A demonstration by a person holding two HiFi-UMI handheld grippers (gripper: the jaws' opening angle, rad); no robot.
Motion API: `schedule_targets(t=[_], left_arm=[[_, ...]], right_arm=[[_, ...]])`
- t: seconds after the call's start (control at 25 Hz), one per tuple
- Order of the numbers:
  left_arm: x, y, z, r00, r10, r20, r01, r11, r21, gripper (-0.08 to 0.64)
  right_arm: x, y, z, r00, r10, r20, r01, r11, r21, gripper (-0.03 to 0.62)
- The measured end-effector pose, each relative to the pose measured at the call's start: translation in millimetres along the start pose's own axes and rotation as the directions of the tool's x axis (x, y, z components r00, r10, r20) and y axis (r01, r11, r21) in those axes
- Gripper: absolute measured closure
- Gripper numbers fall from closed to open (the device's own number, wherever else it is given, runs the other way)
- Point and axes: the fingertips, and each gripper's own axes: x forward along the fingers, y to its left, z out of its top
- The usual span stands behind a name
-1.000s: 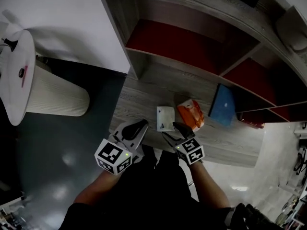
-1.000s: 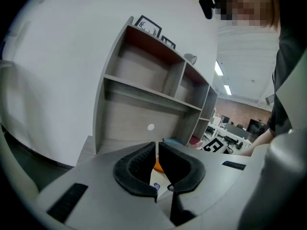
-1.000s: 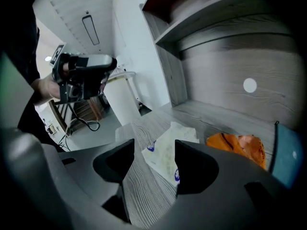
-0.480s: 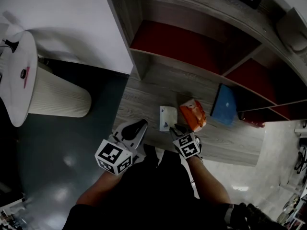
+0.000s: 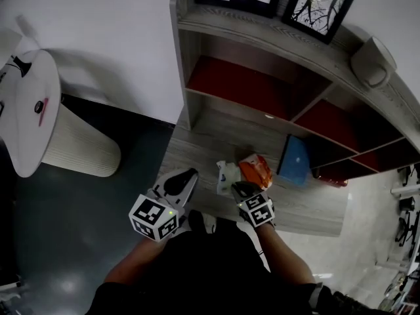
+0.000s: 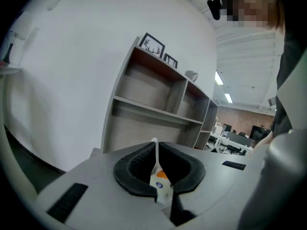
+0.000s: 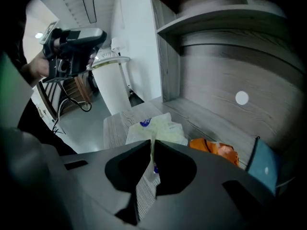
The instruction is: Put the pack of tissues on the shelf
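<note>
The pack of tissues (image 5: 226, 176), white with a small blue logo, lies on the low grey wooden board (image 5: 193, 143) at the foot of the shelf unit (image 5: 249, 77). My right gripper (image 5: 237, 189) is at the pack's near edge. In the right gripper view its jaws are closing and pinch a thin flap of the pack (image 7: 156, 128), with the right gripper (image 7: 151, 145) almost fully shut. My left gripper (image 5: 186, 176) hovers to the left of the pack, jaws together and holding nothing. In the left gripper view the pack (image 6: 161, 186) shows beyond the left gripper (image 6: 155, 147).
An orange packet (image 5: 254, 170) lies right beside the tissues, and a blue book (image 5: 294, 159) leans further right. The shelf has red-backed compartments, picture frames (image 5: 315, 8) on top and a grey round object (image 5: 371, 61). A white round table (image 5: 39, 110) stands at left.
My right gripper moved forward to the pack's near edge and its jaws closed from wide open onto it. The pack now looks slightly crumpled. The left gripper barely moved.
</note>
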Motion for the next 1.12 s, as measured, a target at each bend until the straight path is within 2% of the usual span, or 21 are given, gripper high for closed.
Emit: schedule_targets(t=[0.24, 0.52, 0.88, 1.12], left_arm=[[-8.2, -7.5, 15.3, 0.998, -0.037, 0.053, 0.037, 0.999, 0.008, 0.529], [-20.6, -11.6, 13.7, 0.996, -0.067, 0.066, 0.067, 0.998, 0.009, 0.529], [-18.1, -15.9, 21.1, 0.995, -0.054, 0.088, 0.053, 0.998, 0.016, 0.529], [6.2, -37.5, 32.2, 0.993, -0.048, 0.106, 0.045, 0.998, 0.035, 0.529]], right_arm=[[-24.7, 4.5, 22.9, 0.998, -0.039, 0.054, 0.04, 0.999, -0.001, 0.565], [-63.0, 9.7, 56.9, 0.985, -0.094, 0.147, 0.095, 0.995, 0.003, 0.569], [-126.0, 11.6, 109.6, 0.943, -0.092, 0.319, 0.101, 0.995, -0.01, 0.569], [-174.9, -9.9, 127.5, 0.907, -0.062, 0.416, 0.083, 0.996, -0.033, 0.571]])
